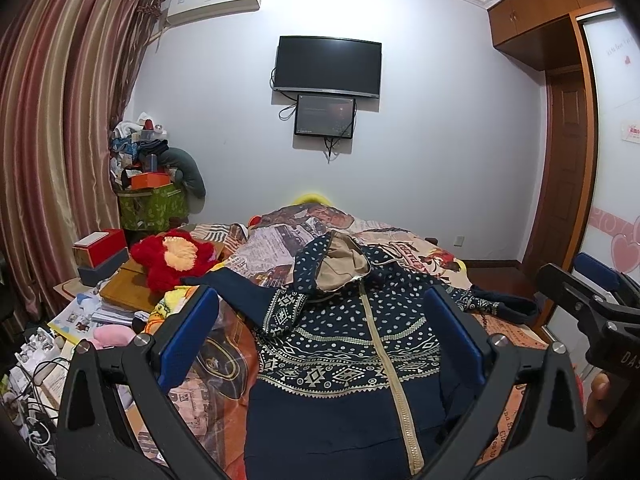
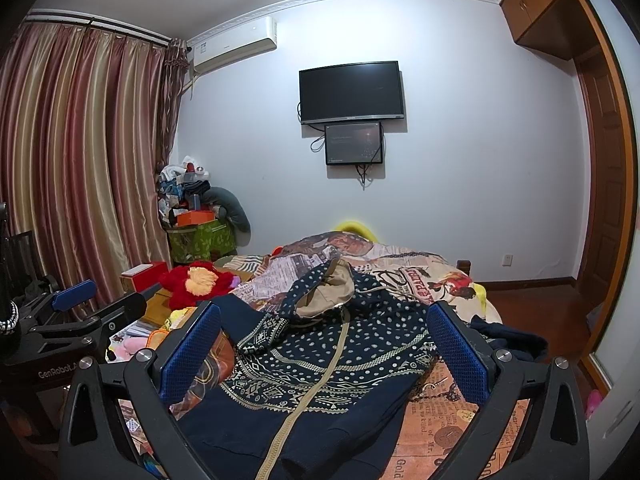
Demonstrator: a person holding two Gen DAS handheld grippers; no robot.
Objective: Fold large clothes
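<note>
Both claws stand spread wide and hold nothing: the left gripper [image 1: 320, 344] hangs over the near half of the navy hooded jacket [image 1: 344, 340], and the right gripper [image 2: 324, 352] hovers just beside it on the right, above the same garment. Outward from the blue pads [image 1: 188, 336], the jacket lies flat on the bed [image 2: 448, 432], front up, its gold zipper [image 1: 400, 392] running away from the claws toward the hood [image 1: 336, 264] at the far end. So the long axis points straight ahead of both grippers, hem nearest, hood farthest. One sleeve [image 1: 228, 284] stretches off to the left, on the left gripper's side; the other sleeve [image 2: 508, 340] trails to the right, nearer the right gripper. My judgement is that each claw would take the sleeve on its own side and fold it across the zipper line. Red plush [image 1: 172, 260] sits well clear, far left.
</note>
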